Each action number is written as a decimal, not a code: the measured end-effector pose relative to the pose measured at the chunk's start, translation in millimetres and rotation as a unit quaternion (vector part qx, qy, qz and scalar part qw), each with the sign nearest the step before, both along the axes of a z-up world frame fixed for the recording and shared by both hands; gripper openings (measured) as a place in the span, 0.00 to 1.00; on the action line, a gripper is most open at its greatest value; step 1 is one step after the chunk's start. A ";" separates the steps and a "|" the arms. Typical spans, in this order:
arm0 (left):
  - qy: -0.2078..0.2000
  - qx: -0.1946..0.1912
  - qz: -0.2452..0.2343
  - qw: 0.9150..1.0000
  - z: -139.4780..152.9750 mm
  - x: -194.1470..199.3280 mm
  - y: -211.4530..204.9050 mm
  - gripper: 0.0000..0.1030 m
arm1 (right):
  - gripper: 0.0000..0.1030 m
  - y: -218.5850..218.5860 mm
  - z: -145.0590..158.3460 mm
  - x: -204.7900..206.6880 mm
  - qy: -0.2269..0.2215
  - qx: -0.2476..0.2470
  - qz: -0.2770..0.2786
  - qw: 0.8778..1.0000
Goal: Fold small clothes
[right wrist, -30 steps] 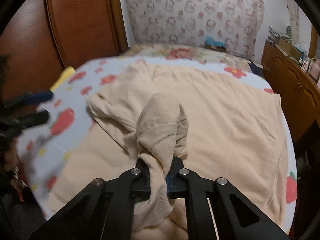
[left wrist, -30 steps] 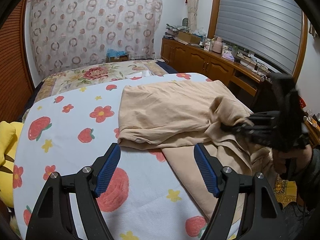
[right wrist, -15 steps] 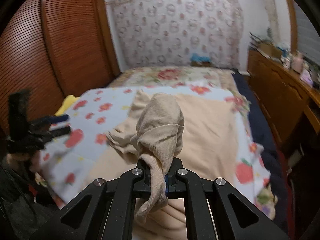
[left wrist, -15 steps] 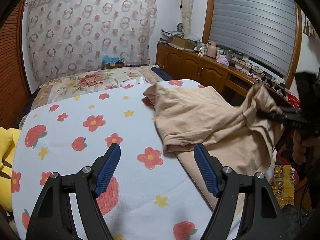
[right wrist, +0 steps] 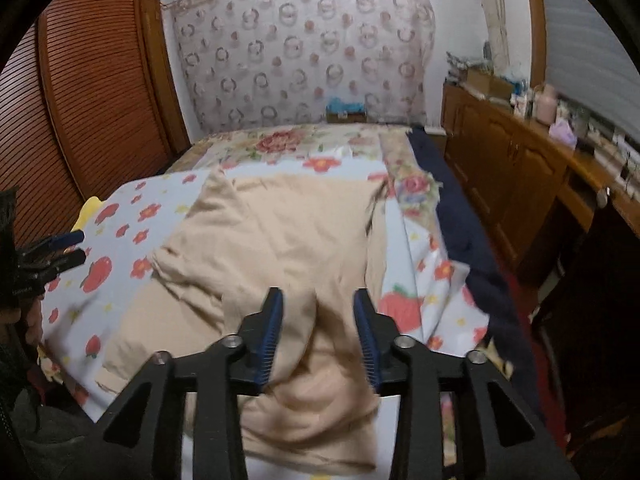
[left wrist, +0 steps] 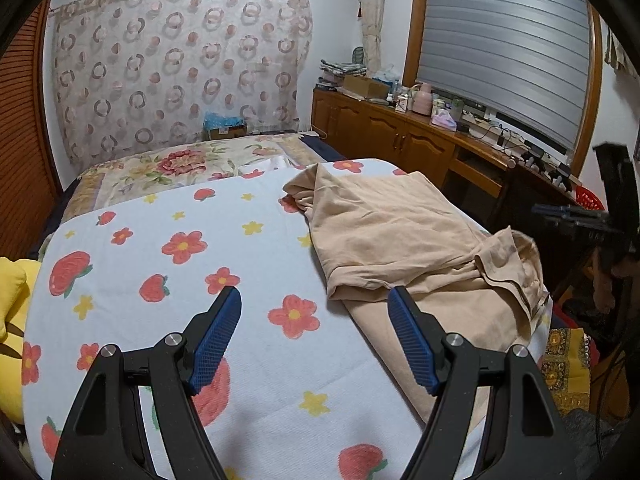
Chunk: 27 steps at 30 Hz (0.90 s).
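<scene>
A beige garment (left wrist: 392, 240) lies rumpled on the right half of the strawberry-print sheet (left wrist: 160, 256), with one end bunched near the bed's right edge. My left gripper (left wrist: 314, 336) hovers open over the sheet just left of the garment, nothing between its fingers. In the right wrist view the same garment (right wrist: 280, 232) spreads ahead. My right gripper (right wrist: 318, 336) is above its near bunched end, its jaws opening. A fold of cloth lies between and below the pads without being pinched. The right gripper (left wrist: 560, 212) also shows at the far right of the left wrist view.
A floral bedspread (left wrist: 168, 164) covers the far part of the bed. A wooden sideboard (left wrist: 400, 136) with clutter runs along the right wall under a shuttered window. A slatted wooden wardrobe (right wrist: 92, 112) stands on the left. A yellow cushion (left wrist: 10, 292) lies at the bed's left edge.
My right gripper dragged the garment rightward across the bed while shut on its bunched end, then opened, and the cloth dropped onto the bed edge. The left gripper stayed open in place.
</scene>
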<state>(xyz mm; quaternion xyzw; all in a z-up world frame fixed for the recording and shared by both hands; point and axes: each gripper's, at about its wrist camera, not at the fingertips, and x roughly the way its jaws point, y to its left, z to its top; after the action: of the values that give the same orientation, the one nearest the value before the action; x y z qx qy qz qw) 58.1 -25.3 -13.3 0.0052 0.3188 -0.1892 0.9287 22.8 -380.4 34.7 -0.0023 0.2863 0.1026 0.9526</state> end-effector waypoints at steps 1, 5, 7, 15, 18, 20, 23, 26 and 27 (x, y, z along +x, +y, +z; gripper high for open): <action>-0.002 0.000 0.001 1.000 0.5 -0.4 0.9 0.74 | 0.42 4.0 1.1 1.4 -0.005 -0.002 0.008 1.000; -0.009 0.003 0.004 1.000 3.3 -2.7 4.1 0.74 | 0.42 37.7 1.1 16.0 -0.008 -0.005 0.065 0.998; -0.014 0.008 0.008 1.000 5.7 -2.6 5.8 0.74 | 0.42 60.1 -6.2 27.9 0.003 -0.008 0.098 0.995; -0.018 0.002 0.020 1.000 7.9 -4.2 16.5 0.74 | 0.42 163.3 -42.8 69.8 0.062 -0.055 0.206 0.975; -0.015 0.004 0.020 1.000 3.2 -4.4 18.0 0.74 | 0.42 189.0 -54.4 80.7 0.082 -0.065 0.228 0.968; -0.011 0.002 0.022 1.000 0.7 -3.9 19.6 0.74 | 0.42 201.9 -59.8 87.7 0.091 -0.077 0.232 0.965; -0.008 -0.001 0.023 1.000 -2.0 -3.1 21.4 0.74 | 0.42 213.1 -67.9 94.3 0.104 -0.090 0.236 0.962; -0.004 -0.001 0.023 1.000 -4.8 -0.7 20.4 0.74 | 0.17 212.0 -60.4 105.7 0.096 -0.116 0.243 0.958; -0.003 -0.002 0.022 1.000 -5.9 -1.0 19.8 0.74 | 0.11 212.2 -59.2 105.1 0.094 -0.122 0.240 0.958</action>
<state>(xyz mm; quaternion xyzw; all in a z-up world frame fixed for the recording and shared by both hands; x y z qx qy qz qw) 57.1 -5.5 -19.2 -0.0028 0.3158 -0.1688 0.9337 127.9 -168.2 -24.6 -0.1776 0.3762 0.2924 0.8611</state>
